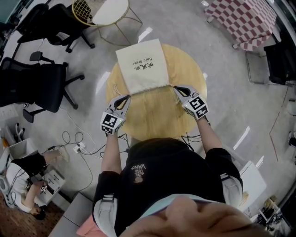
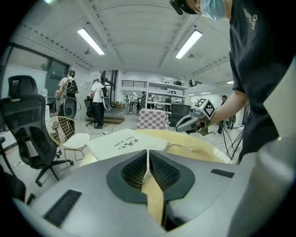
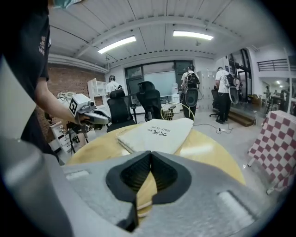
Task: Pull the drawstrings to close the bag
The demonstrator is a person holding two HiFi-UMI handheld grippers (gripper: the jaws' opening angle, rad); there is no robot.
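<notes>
A person in a dark short-sleeved shirt, seen from above, stands at a round wooden table (image 1: 157, 118) with a claw tool in each hand. A cream cloth bag (image 1: 141, 65) with dark print lies flat on the far half of the table, its far end reaching the table's rim and its gathered mouth facing the person. A thin drawstring (image 2: 179, 147) trails loosely on the wood at the right corner of the mouth. The left gripper (image 1: 124, 98) points at the mouth's left corner and the right gripper (image 1: 177, 90) at its right corner, each tip just beside the cloth. The left gripper's jaws are together apart from a hairline pale slit, and it is not clear whether a string is caught in it. The right gripper's jaws are pressed together with nothing visible between them. A black office chair (image 1: 41, 85) stands on the grey floor to the left. A gold wire chair with a white seat (image 1: 99, 11) stands beyond the table, and a red and white checked cloth (image 1: 245, 21) lies at the far right.
</notes>
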